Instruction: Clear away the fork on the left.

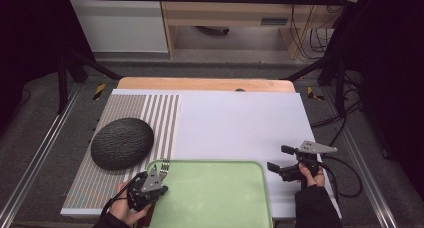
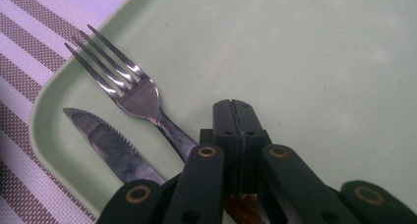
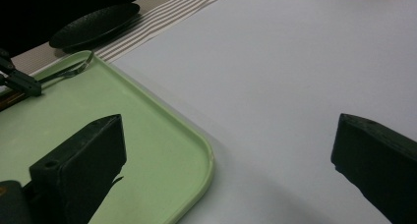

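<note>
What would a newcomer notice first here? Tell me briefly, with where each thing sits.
The big pale green tray at the near edge of the table draws the eye first, with a fork and a serrated knife lying in its near-left corner. The left tongs are closed right beside the fork's handle, while the right tongs stand open over the white tabletop to the tray's right. A dark, textured round plate rests on the striped placemat at left.

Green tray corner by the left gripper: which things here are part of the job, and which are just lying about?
In the job:
left gripper, jaws shut
fork
knife
green tray

Lying about:
dark bowl, upside down on the striped mat
right gripper, open, holding nothing
</note>
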The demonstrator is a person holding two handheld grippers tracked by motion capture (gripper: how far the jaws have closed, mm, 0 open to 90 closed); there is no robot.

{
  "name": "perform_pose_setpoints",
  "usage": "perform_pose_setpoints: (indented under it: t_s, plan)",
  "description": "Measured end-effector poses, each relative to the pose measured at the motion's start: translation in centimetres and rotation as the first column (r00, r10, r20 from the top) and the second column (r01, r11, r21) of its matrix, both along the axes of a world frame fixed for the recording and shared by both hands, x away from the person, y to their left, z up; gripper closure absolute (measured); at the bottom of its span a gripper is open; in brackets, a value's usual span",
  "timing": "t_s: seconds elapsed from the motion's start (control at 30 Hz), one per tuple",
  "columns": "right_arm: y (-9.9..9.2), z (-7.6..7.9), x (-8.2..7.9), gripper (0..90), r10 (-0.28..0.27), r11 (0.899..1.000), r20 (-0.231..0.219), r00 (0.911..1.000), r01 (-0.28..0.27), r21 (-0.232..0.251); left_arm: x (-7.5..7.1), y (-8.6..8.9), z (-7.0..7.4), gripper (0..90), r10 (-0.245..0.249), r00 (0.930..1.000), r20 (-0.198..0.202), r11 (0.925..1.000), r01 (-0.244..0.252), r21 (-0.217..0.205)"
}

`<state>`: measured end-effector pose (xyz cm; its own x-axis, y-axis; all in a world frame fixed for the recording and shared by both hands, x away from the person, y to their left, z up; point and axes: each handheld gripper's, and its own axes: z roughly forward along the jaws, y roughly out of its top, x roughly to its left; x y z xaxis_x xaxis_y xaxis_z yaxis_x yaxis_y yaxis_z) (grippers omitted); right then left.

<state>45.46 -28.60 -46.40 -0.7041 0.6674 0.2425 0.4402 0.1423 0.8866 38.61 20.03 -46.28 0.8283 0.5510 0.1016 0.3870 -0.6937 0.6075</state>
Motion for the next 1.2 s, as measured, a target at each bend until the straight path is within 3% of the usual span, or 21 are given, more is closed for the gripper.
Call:
perform_pose_setpoints:
  t_s: [0.33, 0.5, 0.6, 0.73, 0.87, 1.0, 1.1, 1.2]
  plan:
    - [0.0, 0.0, 0.0, 0.3, -0.001, 1.000, 0.005, 1.0000, 0.001, -0.002, -0.1, 0.5, 0.0, 87.9, 0.002, 1.0000, 0.006, 1.0000, -0.002, -0.003]
    - [-0.1, 0.0, 0.0, 0.3, -0.002, 1.000, 0.005, 1.0000, 0.002, 0.000, -0.2, 0.4, 0.2, 80.6, -0.004, 0.9999, 0.015, 0.9999, 0.004, -0.014]
    - [-0.1, 0.0, 0.0, 0.3, -0.002, 1.000, 0.004, 1.0000, 0.002, 0.002, -0.2, 0.4, 0.7, 69.1, -0.014, 0.9996, 0.023, 0.9990, 0.015, -0.041]
    - [-0.1, 0.1, 0.0, 0.3, -0.001, 1.000, 0.005, 1.0000, 0.001, 0.003, 0.1, 0.7, 1.2, 44.1, -0.036, 0.9990, 0.025, 0.9971, 0.038, -0.066]
    - [-0.1, 0.1, 0.0, 0.3, 0.001, 1.000, 0.005, 1.0000, -0.001, 0.002, 0.5, 1.0, 1.6, 19.5, 0.003, 0.9999, 0.014, 0.9976, -0.002, -0.069]
    - [-0.1, 0.1, 0.0, 0.3, 0.000, 1.000, 0.005, 1.0000, 0.000, 0.002, 0.7, 1.6, 1.8, 12.8, 0.002, 0.9999, 0.010, 0.9953, -0.001, -0.096]
    - [0.0, 0.0, 0.0, 0.3, 0.001, 1.000, 0.006, 1.0000, -0.001, 0.003, 0.8, 2.0, 2.0, 9.7, -0.025, 0.9996, 0.014, 0.9925, 0.026, -0.119]
    - [0.0, 0.0, 0.0, 0.3, 0.001, 1.000, 0.006, 1.0000, -0.001, 0.001, 0.9, 2.2, 2.2, 7.5, -0.032, 0.9992, 0.024, 0.9925, 0.035, -0.117]
